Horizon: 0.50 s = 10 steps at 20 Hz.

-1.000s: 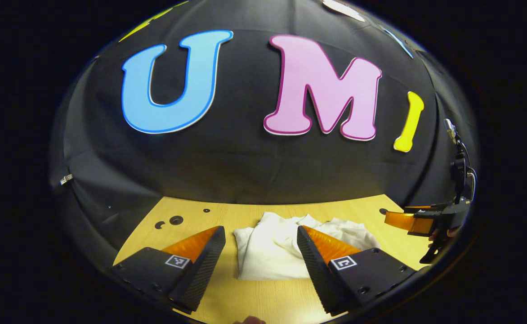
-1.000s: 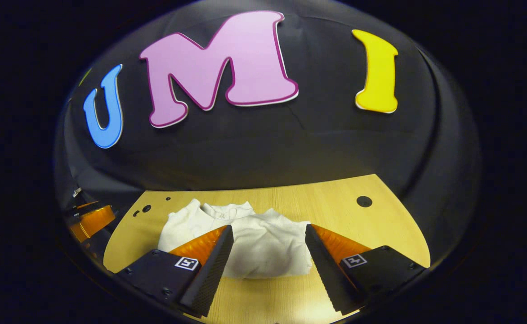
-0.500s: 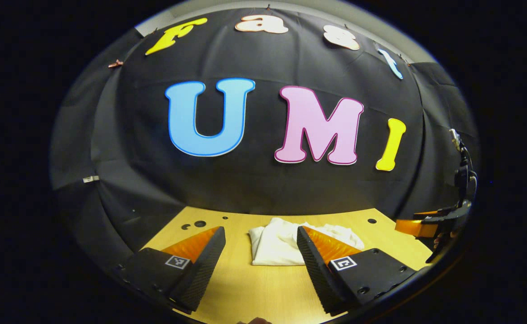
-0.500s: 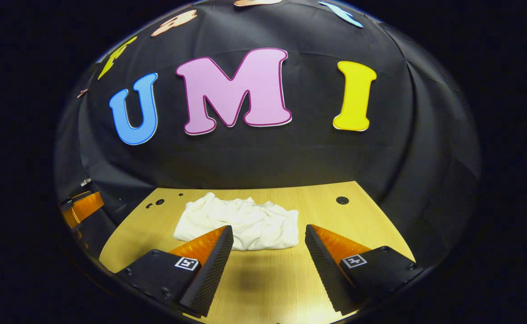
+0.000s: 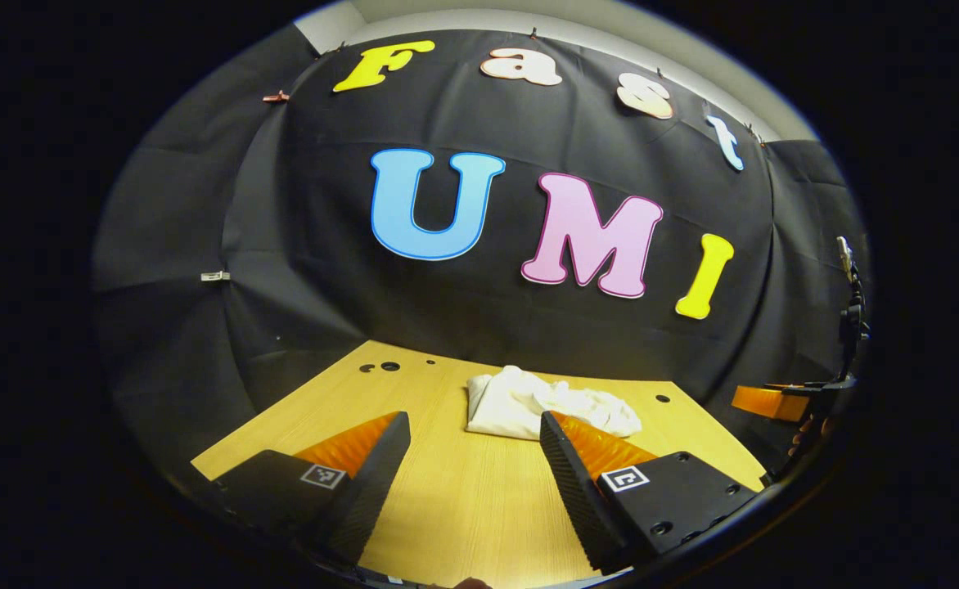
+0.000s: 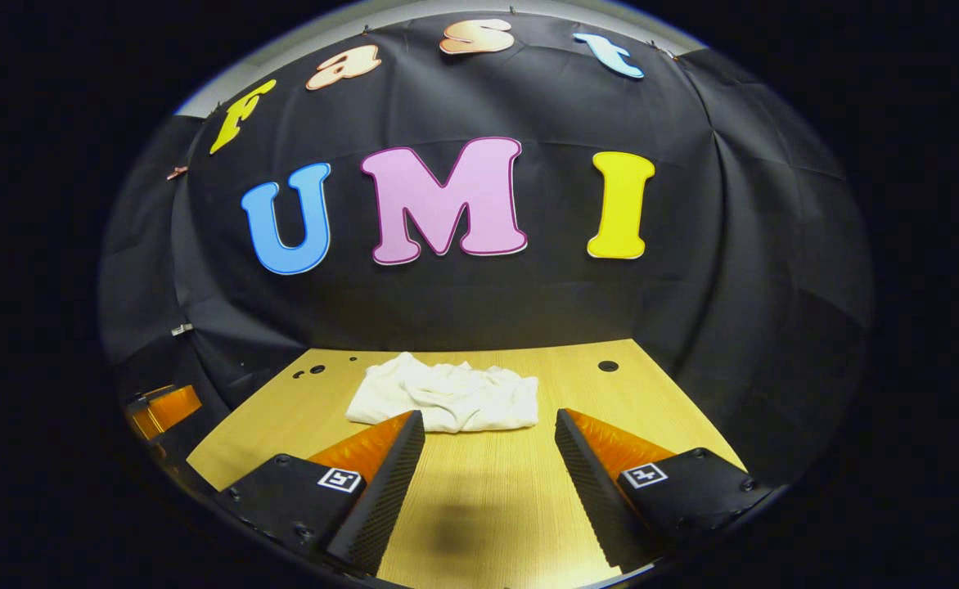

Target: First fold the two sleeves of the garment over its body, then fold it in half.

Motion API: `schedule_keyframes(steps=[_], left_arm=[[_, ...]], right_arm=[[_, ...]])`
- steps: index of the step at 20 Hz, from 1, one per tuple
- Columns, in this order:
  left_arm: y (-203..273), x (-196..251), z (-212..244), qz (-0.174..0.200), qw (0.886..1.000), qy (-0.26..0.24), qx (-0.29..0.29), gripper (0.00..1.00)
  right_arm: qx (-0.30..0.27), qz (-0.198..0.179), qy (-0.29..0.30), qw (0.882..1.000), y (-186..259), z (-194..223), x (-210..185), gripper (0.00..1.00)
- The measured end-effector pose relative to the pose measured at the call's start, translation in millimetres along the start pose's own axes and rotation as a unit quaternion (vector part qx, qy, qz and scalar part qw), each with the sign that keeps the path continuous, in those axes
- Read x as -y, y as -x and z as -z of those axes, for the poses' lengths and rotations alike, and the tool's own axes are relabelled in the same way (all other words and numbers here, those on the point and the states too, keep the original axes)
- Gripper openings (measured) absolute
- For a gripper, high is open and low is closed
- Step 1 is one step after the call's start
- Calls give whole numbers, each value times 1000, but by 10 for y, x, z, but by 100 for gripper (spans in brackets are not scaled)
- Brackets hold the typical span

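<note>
Garment [image 5: 547,402], white, lies folded in a bundle at the far side of the wooden table [image 5: 463,499]. My left gripper [image 5: 473,442] is spread wide, holding nothing; my right gripper [image 6: 488,446] likewise, both well short of it.

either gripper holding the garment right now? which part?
Nothing is held. The left gripper and right gripper both stand open with bare table between the fingers; the white garment lies bundled on the table beyond them, untouched.
</note>
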<state>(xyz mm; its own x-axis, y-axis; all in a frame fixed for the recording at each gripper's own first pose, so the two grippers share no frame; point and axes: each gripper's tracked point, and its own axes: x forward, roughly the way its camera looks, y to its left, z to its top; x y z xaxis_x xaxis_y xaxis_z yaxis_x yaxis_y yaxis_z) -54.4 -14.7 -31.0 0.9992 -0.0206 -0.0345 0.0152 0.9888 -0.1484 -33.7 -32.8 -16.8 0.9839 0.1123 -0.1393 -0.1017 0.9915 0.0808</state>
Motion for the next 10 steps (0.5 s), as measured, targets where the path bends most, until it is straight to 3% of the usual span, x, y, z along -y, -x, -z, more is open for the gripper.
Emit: schedule_keyframes(steps=[6,10], left_arm=[[462,45,157,-3,1000,6,-3,98],[527,103,187,1,1000,3,2,98]], right_arm=[[-11,-5,2,1000,312,269,-13,98],[-9,-2,-3,1000,406,289,43,98]])
